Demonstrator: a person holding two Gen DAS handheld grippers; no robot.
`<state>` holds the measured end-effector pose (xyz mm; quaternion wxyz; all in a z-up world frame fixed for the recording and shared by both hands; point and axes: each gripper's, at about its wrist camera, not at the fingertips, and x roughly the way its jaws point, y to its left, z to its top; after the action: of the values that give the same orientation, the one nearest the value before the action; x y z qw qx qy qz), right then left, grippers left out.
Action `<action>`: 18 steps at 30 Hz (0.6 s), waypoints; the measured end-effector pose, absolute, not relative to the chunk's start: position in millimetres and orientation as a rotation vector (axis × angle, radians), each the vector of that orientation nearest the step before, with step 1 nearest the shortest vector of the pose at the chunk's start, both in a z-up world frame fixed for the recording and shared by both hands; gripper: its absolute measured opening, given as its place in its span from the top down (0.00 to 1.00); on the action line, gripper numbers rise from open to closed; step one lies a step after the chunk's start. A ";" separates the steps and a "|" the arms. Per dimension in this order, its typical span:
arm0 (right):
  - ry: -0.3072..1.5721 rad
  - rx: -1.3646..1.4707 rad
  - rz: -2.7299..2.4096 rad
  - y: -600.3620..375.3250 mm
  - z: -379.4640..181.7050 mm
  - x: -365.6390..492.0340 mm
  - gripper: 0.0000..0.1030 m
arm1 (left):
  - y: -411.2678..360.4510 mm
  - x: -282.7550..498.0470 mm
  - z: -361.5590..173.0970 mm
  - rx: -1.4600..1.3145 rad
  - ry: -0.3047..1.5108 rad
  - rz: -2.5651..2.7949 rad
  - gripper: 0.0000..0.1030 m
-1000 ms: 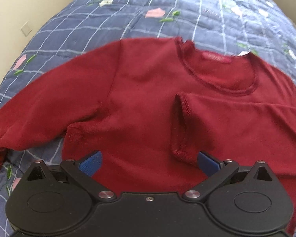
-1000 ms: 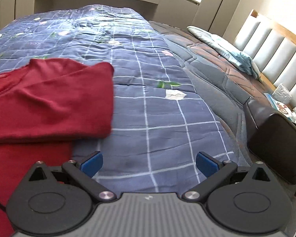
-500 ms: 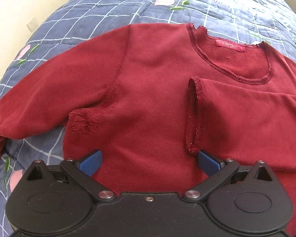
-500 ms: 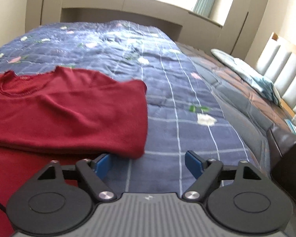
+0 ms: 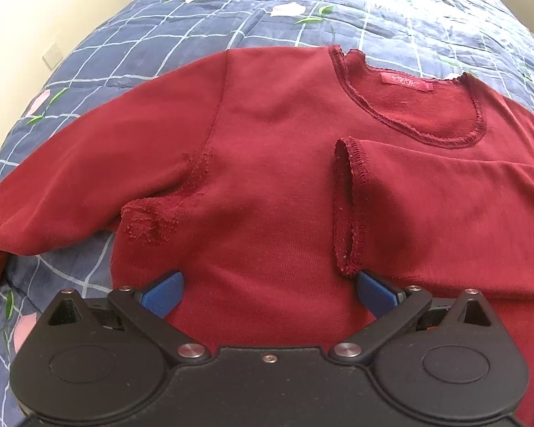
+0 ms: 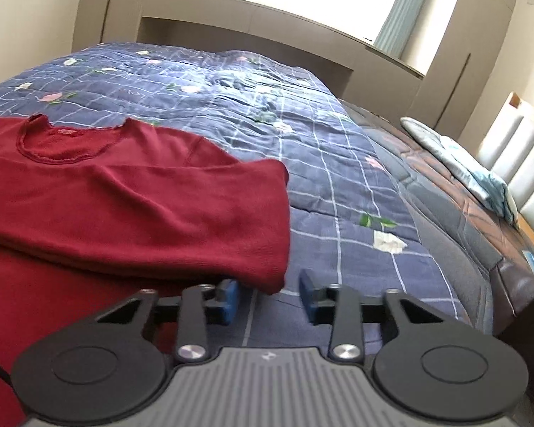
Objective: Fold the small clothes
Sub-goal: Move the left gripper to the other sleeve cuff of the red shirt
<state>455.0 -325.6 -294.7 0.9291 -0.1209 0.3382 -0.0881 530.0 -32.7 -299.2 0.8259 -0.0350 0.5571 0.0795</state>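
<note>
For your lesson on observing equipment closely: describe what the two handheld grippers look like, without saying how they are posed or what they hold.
The left gripper has a matte black body with two round discs, silver pivot screws and blue textured finger pads. The right gripper has the same black linkages, silver screws and blue pads, but a grey ribbed centre plate with a small logo. No hands or sleeves show.

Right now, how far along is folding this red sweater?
Done: one sleeve of the dark red knit sweater is folded across the chest, its cuff below the neckline. In hand: nothing gripped; the right gripper, jaws apart, sits at the folded sleeve's bend, and the left gripper is open over the body. Left: the other sleeve lies spread on the blue checked quilt.
</note>
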 end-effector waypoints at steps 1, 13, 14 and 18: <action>0.692 -0.251 -0.170 -324.3 -294.2 454.7 0.82 | -33.0 529.9 -299.3 -0.074 1.181 0.169 0.00; 0.785 -0.012 -0.259 -345.6 -301.3 454.2 0.93 | -33.9 528.7 -299.2 -0.065 1.178 0.160 0.00; 0.789 -0.006 -0.258 -346.7 -302.7 455.2 0.93 | -33.7 528.8 -299.4 -0.063 1.178 0.158 0.00; 0.801 0.010 -0.247 -349.8 -300.2 455.6 0.91 | -33.2 528.8 -299.8 -0.058 1.173 0.152 0.00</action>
<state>455.6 -349.8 -300.2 0.9134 0.0049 0.3888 -0.1200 528.8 -33.2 -299.8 0.8299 -0.0274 0.5526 0.0717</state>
